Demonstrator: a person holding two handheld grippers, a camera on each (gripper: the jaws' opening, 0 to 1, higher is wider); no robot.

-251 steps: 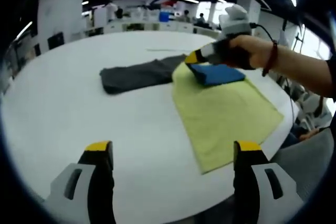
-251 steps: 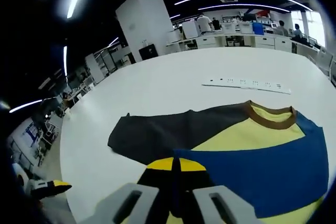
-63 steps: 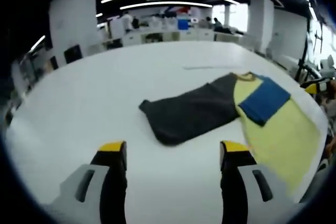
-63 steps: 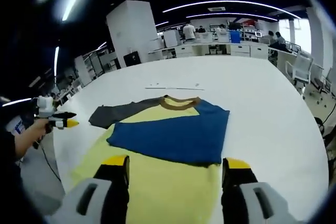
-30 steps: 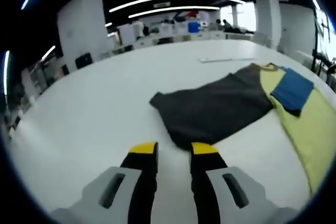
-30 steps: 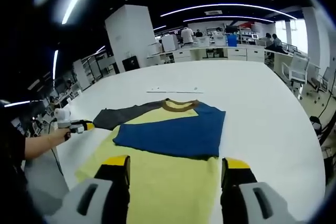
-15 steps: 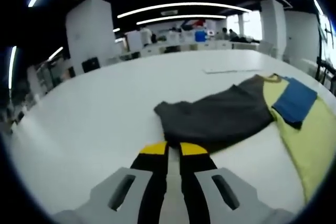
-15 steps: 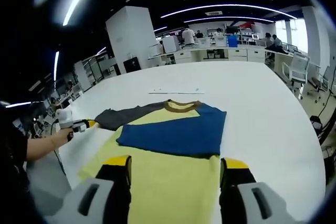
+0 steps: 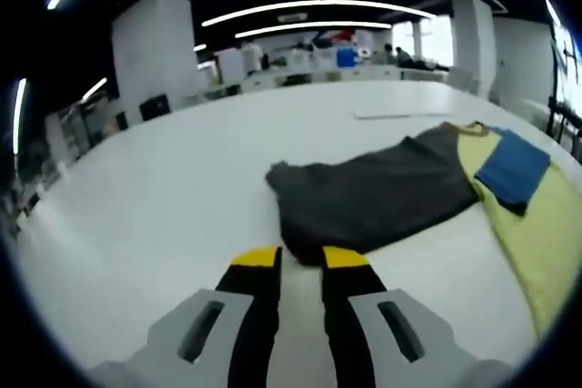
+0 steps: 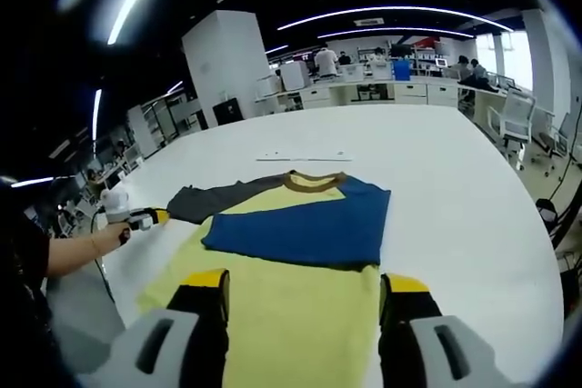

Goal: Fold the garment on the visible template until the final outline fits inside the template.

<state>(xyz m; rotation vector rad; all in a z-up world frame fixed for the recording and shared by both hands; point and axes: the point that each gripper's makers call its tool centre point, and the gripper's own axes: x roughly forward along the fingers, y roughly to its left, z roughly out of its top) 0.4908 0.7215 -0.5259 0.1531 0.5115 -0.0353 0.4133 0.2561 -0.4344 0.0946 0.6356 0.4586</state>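
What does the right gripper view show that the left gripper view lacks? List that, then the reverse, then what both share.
Right gripper view: the right gripper, jaws wide apart, over the yellow body; a hand holding the left gripper at the grey sleeve's end.
Left gripper view: the left gripper's own jaws, close together, seen from behind at that cuff.
Both: grey sleeve, folded blue sleeve, yellow body, white table.

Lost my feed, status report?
Left hand-held gripper nearly shut at dark grey sleeve edge. Right hand-held gripper open above yellow shirt. Nothing obstructing.

Open-plan lab: workbenches [image 10: 382,88], strip lights [image 10: 400,32].
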